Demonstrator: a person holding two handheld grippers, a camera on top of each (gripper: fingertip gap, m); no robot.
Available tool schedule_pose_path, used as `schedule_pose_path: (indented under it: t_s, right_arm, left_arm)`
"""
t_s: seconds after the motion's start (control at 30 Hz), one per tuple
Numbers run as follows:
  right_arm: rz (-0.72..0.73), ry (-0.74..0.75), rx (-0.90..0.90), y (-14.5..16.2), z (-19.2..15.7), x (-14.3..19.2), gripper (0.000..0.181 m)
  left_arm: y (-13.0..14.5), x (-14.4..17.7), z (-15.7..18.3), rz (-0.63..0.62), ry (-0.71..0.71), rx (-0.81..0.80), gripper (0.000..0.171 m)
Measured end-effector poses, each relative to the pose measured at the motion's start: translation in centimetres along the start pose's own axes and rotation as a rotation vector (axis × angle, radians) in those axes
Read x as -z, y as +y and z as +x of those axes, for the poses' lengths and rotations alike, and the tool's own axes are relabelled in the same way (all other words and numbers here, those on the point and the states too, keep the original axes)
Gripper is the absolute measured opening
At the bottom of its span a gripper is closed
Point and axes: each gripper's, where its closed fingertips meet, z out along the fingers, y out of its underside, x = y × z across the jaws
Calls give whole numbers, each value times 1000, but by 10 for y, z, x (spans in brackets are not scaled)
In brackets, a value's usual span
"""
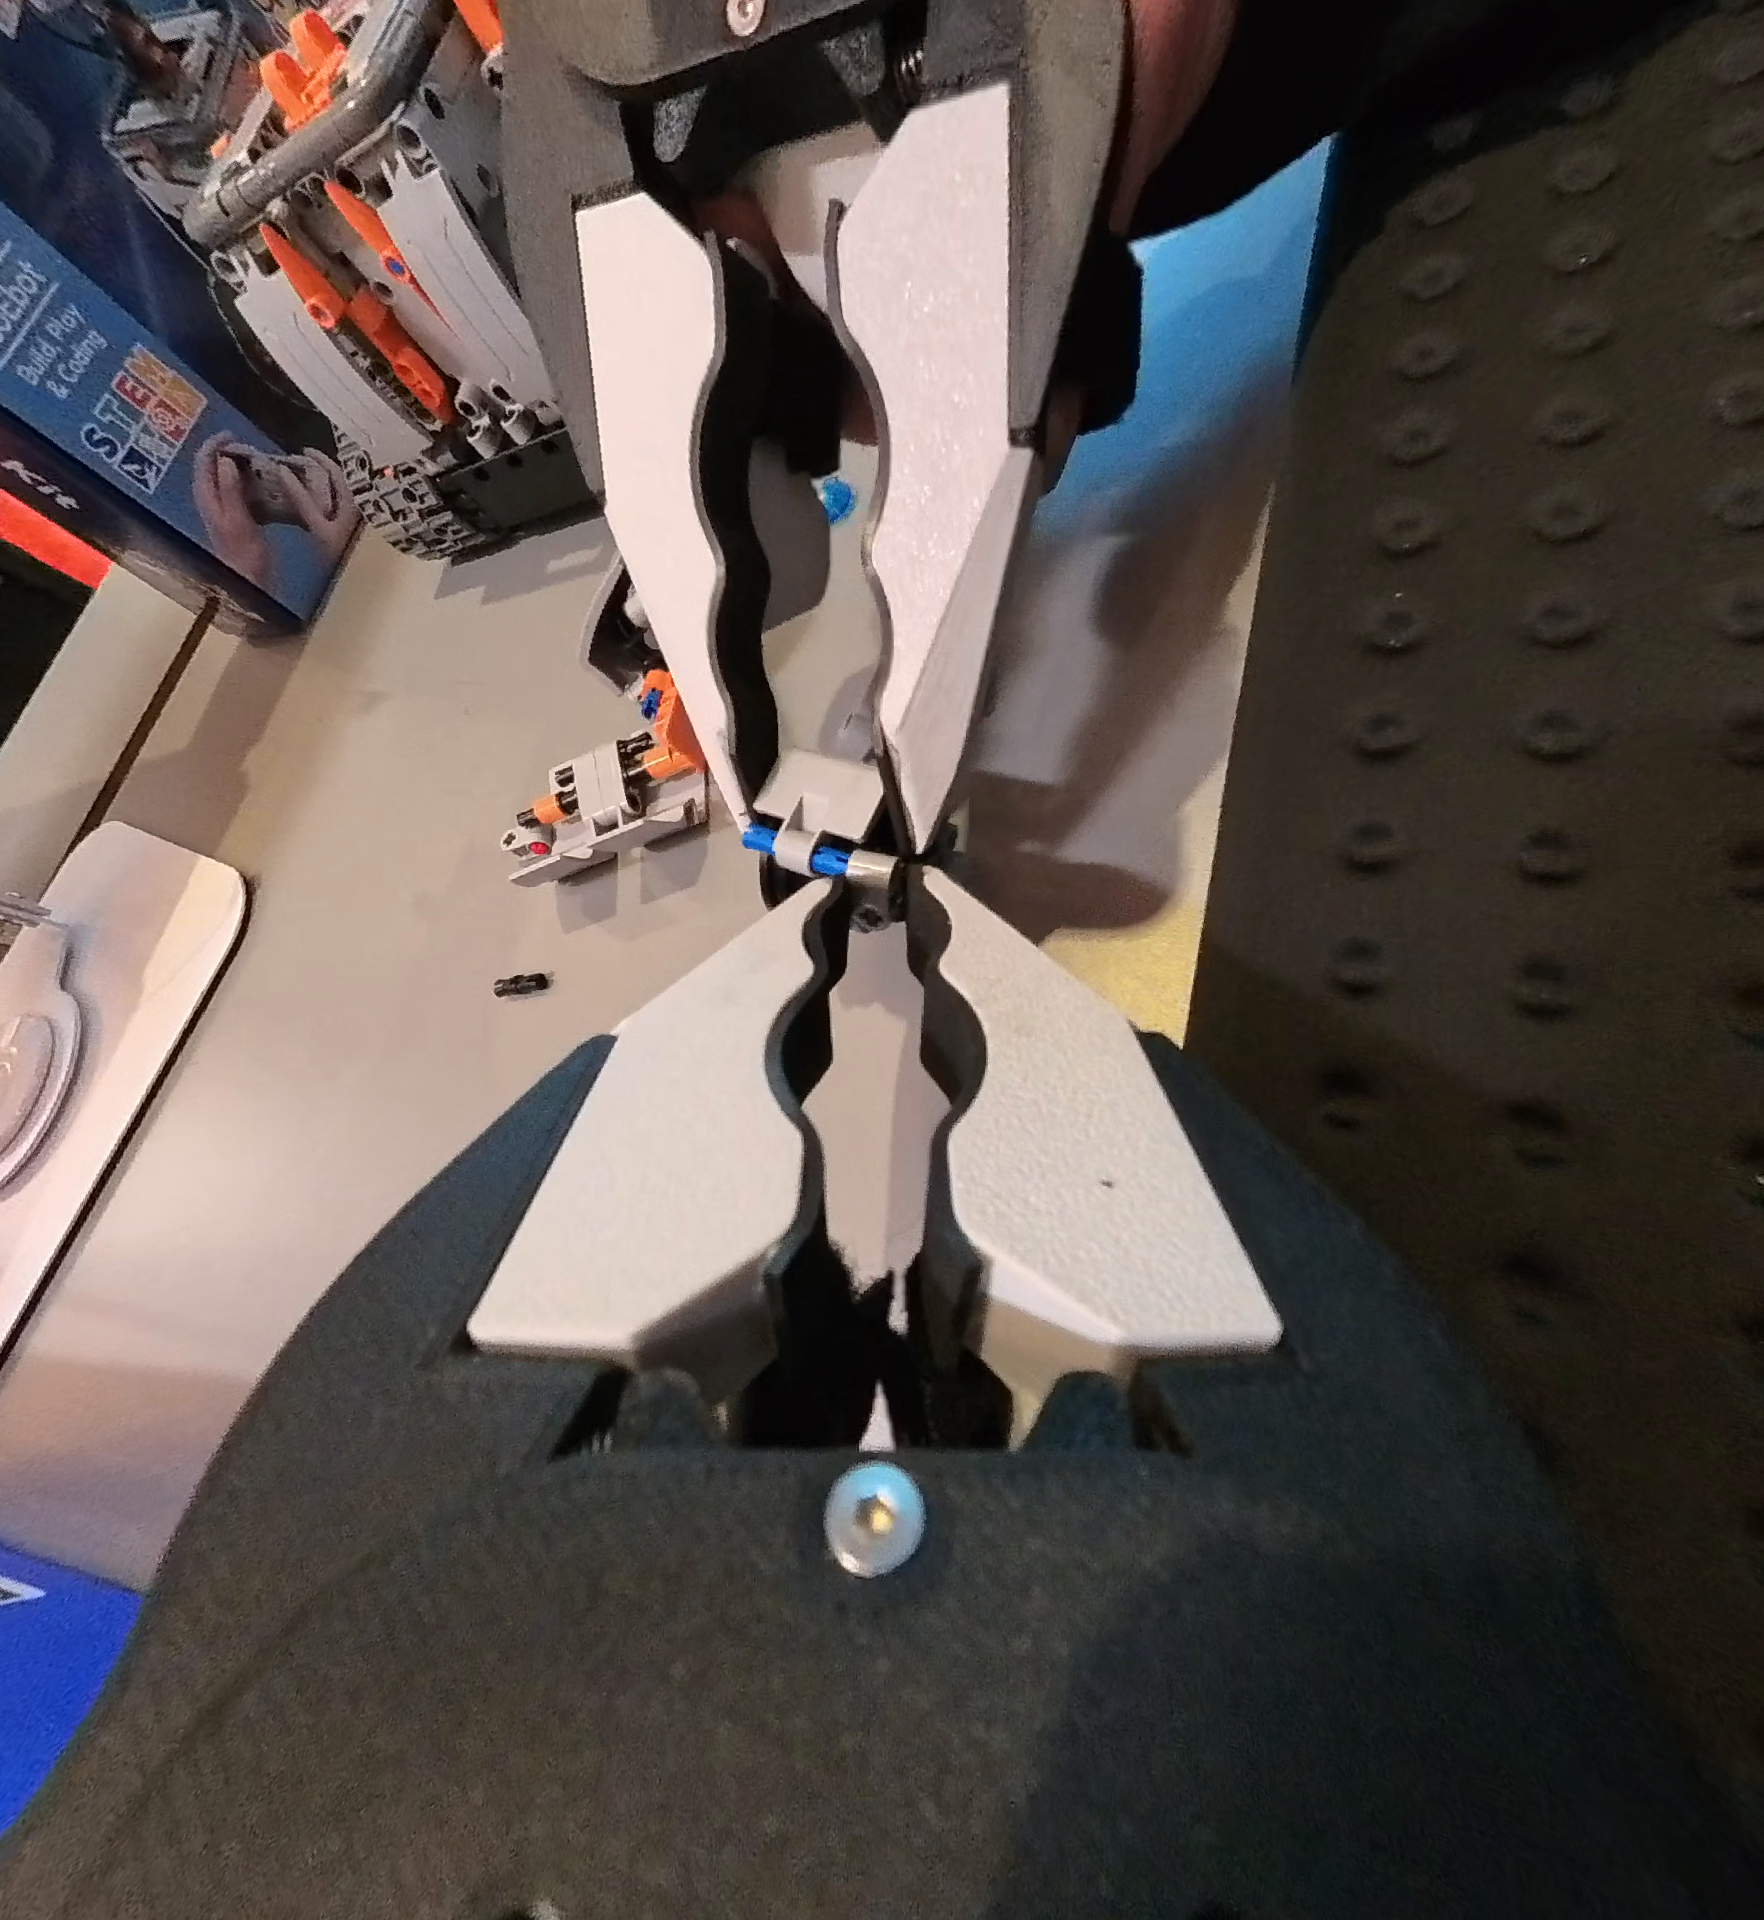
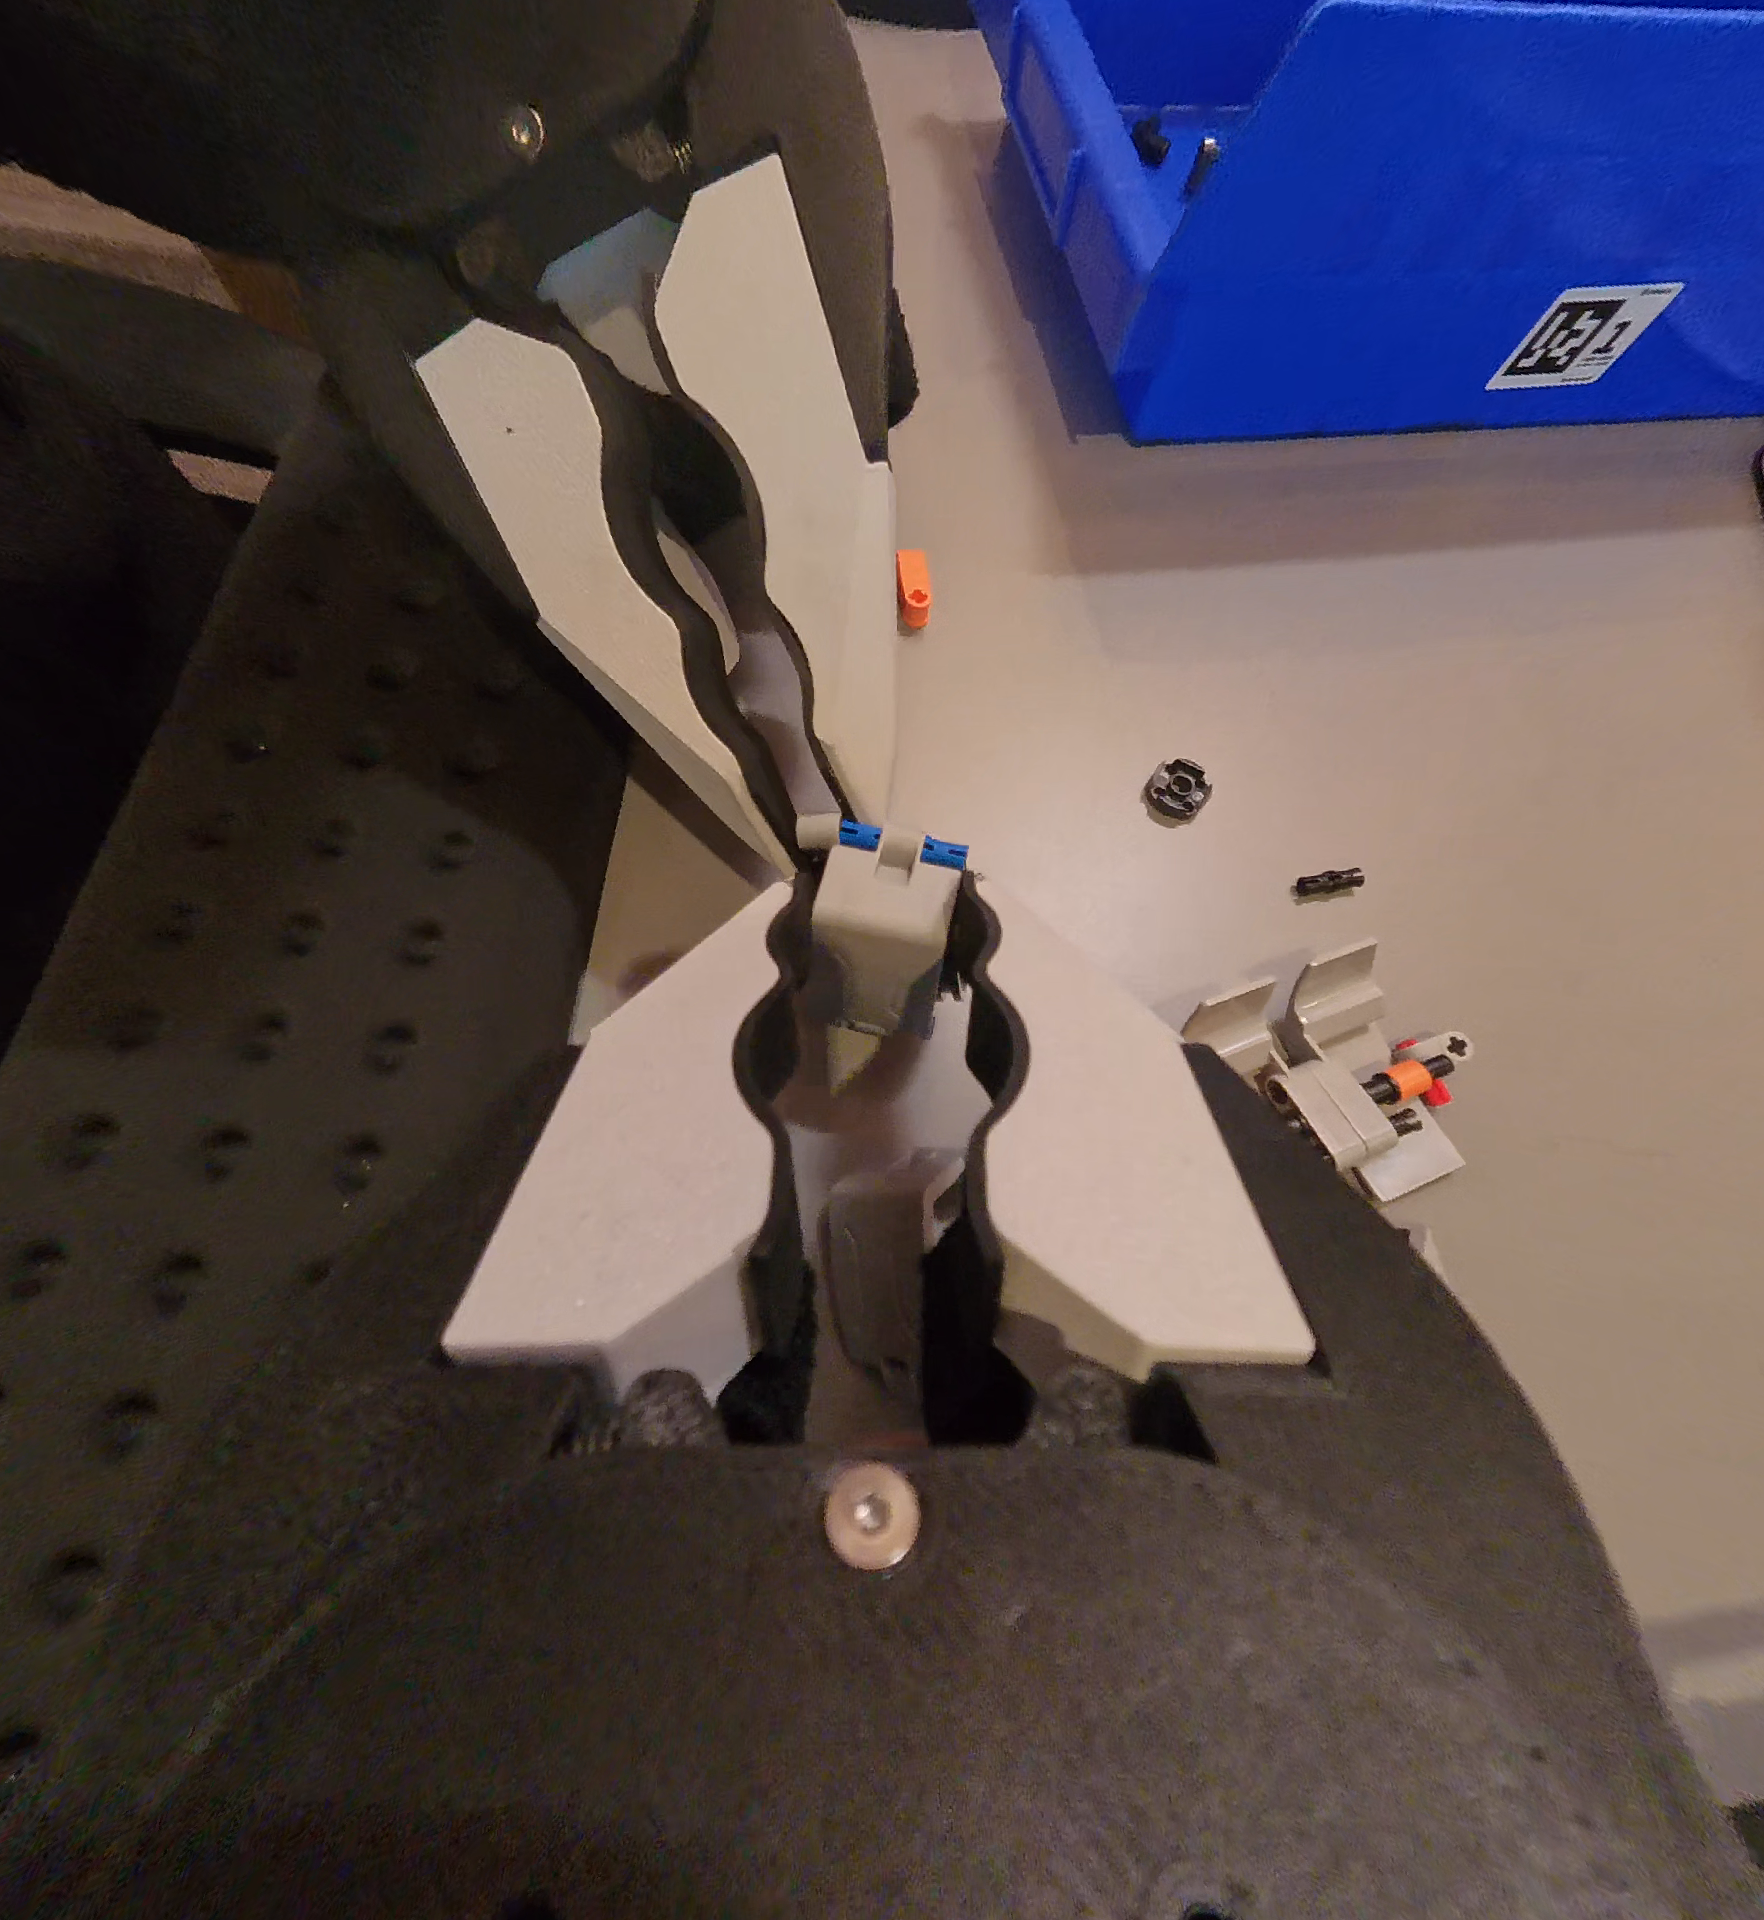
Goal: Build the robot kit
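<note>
The left tongs (image 1: 873,902) pinch the small grey bush at one end of a blue axle (image 2: 899,844); the right tongs (image 2: 883,914) clamp a grey brick piece (image 2: 873,935) carrying that axle. On the bench (image 2: 1273,644) lie one orange connector (image 2: 914,589), one black round piece (image 2: 1181,792), one black pin (image 2: 1330,883) and one grey sub-assembly (image 2: 1345,1081)

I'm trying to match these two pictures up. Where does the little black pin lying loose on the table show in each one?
Left wrist view: black pin lies left of centre, below the small grey assembly.
Right wrist view: pin lies right of centre, above that assembly.
Shared landmark: the blue axle where both grippers meet.
</note>
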Motion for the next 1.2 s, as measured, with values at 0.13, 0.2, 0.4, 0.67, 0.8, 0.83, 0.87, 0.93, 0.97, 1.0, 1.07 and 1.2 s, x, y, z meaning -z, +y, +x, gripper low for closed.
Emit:
schedule_pose_path:
  t_s: [0.13, 0.2, 0.4, 0.67, 0.8, 0.83, 0.87, 0.93, 0.97, 1.0, 1.07, 1.2]
  right_arm:
    - [-1, 27, 8, -2, 2, 1, 25]
    - [11, 41, 1, -4, 4, 2, 24]
    - [26, 82, -22, -6, 10, 2, 24]
    - [38, 116, -31, -8, 15, 4, 24]
    - [60, 87, -56, -10, 14, 6, 24]
    - [53, 86, -49, -9, 13, 5, 24]
    - [46, 88, -42, -8, 13, 4, 24]
    - [33, 93, -28, -7, 12, 4, 24]
    - [32, 96, -27, -7, 12, 3, 24]
    - [29, 100, -25, -7, 12, 3, 24]
    - [6, 118, -5, -5, 12, 0, 24]
    - [-19, 144, -23, -3, 13, -3, 23]
  left_arm:
    - [-1, 1, -3, 5, -10, 9, 9]
    - [-2, 3, -6, 11, -31, 10, 9]
    - [-2, 5, -13, 9, -73, 9, 8]
    - [-4, 8, -18, 28, -105, 14, 8]
    - [-7, 10, -17, 55, -88, 28, 7]
    - [-8, 10, -16, 56, -82, 27, 7]
    - [-7, 10, -16, 52, -78, 24, 7]
    - [-6, 9, -14, 46, -70, 25, 7]
    - [-6, 9, -14, 45, -70, 27, 7]
    - [-5, 9, -14, 42, -67, 31, 7]
    - [-2, 7, -13, 19, -65, 23, 6]
    - [1, 6, -14, -13, -92, -9, 6]
